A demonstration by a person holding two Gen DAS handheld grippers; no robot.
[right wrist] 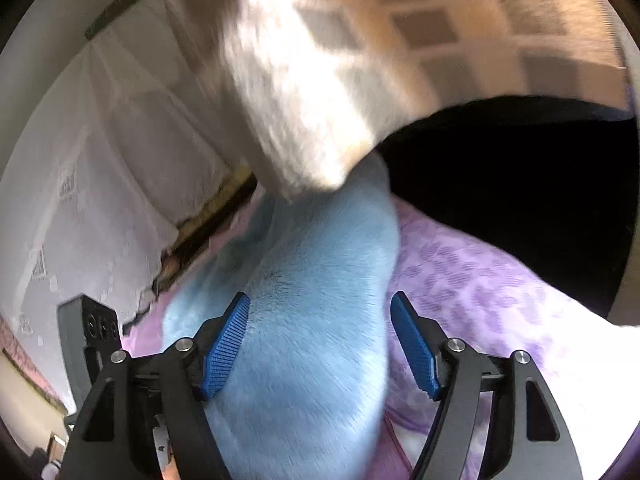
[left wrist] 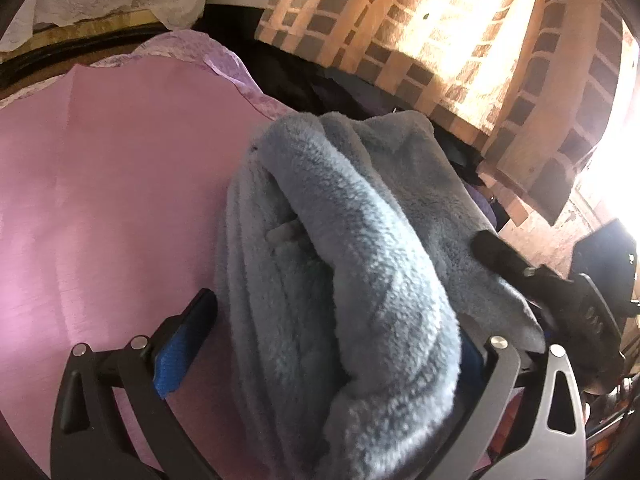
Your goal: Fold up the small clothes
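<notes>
The bunched pale-blue fleece garment (left wrist: 352,264) lies at the pink mat's (left wrist: 112,200) right edge; left gripper (left wrist: 332,344) and right gripper (right wrist: 320,344) straddle it wide apart, holding nothing; closing on thick folds risks dragging it off the edge.

Left gripper (left wrist: 332,344): matte black linkage arms, round silver pivot screws, ribbed blue pads inside jaws. Right gripper (right wrist: 320,344): identical black arms, silver screws, blue pads.
</notes>
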